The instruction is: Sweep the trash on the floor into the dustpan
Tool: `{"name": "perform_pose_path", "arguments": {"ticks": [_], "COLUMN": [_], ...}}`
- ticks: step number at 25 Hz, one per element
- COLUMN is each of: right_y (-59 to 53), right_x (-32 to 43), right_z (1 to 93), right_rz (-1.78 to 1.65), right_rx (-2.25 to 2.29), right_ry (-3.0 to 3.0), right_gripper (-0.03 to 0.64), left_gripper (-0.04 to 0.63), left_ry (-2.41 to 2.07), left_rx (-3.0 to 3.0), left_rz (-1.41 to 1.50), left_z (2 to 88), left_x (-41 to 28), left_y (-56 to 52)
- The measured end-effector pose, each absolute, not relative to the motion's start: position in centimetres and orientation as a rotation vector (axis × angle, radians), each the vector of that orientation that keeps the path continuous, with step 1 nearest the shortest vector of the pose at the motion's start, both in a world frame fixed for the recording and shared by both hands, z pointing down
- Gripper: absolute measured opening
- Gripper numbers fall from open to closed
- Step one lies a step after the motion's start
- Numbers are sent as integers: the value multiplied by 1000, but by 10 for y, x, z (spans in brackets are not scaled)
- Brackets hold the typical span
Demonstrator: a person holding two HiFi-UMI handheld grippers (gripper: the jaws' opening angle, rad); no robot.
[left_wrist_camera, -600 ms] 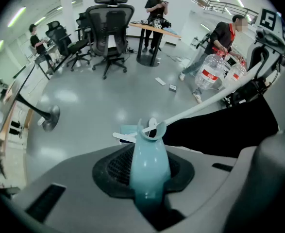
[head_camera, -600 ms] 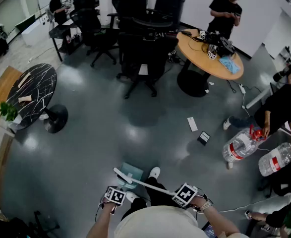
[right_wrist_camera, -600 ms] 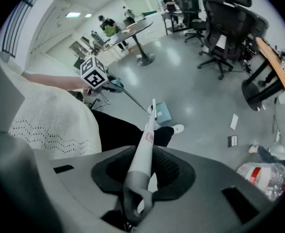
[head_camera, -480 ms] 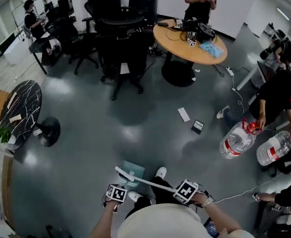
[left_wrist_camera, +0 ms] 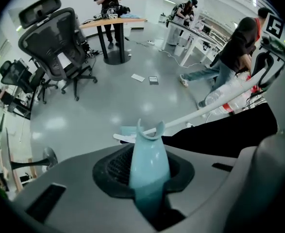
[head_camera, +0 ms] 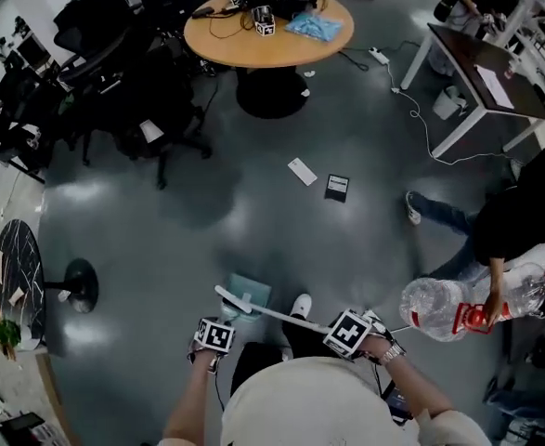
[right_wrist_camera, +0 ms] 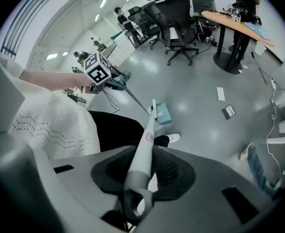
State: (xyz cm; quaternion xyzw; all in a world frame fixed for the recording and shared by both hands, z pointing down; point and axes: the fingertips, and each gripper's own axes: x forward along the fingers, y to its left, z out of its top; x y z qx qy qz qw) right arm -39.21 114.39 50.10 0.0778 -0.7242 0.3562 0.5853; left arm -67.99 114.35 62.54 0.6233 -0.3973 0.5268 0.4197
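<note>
Two pieces of trash lie on the grey floor ahead: a white paper slip (head_camera: 302, 171) (left_wrist_camera: 138, 77) (right_wrist_camera: 221, 93) and a black card (head_camera: 337, 188) (left_wrist_camera: 153, 80) (right_wrist_camera: 228, 111). My left gripper (head_camera: 214, 334) (left_wrist_camera: 149, 198) is shut on the teal dustpan handle (left_wrist_camera: 149, 161). The dustpan's pan (head_camera: 249, 294) (right_wrist_camera: 161, 113) hangs low by my white shoe. My right gripper (head_camera: 348, 333) (right_wrist_camera: 140, 191) is shut on the white broom handle (right_wrist_camera: 145, 152) (head_camera: 272, 311), which slants left across my body. The broom head is hidden. Both tools are well short of the trash.
A round wooden table (head_camera: 268, 29) stands beyond the trash, with black office chairs (head_camera: 114, 82) to its left. At the right a person (head_camera: 518, 221) holds a large water bottle (head_camera: 439, 309). A desk (head_camera: 495, 77) and floor cables (head_camera: 411, 110) lie far right.
The head view has tipped down and swung right, so the trash sits nearer the frame's middle. The person with the bottles has shifted. Both grippers keep their hold and place.
</note>
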Motion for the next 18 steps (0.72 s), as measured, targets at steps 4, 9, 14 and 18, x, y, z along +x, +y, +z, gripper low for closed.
{"name": "perform_pose_path", "arguments": {"ticks": [4,9,14,18], "right_y": [1092,1052,998,947], "right_x": [-347,-300,-295,-310], "right_z": [495,489,493,484], "right_rz": [861,920,994,1028], "right_rx": [257,367,477,534], "right_ry": [-1694,-1692,-1659,-1616], "right_gripper": [115,115,115,115], "left_gripper": [94,94,92,94], "left_ry": [-971,-918,-842,-804], "left_rx": [1626,1721,1807,1842], "left_rz": [1374,1401,1413,1423], "left_z": [621,616,627,628], "left_x": [-641,-594,-571,-577], "left_y": [1075,1009,929,870]}}
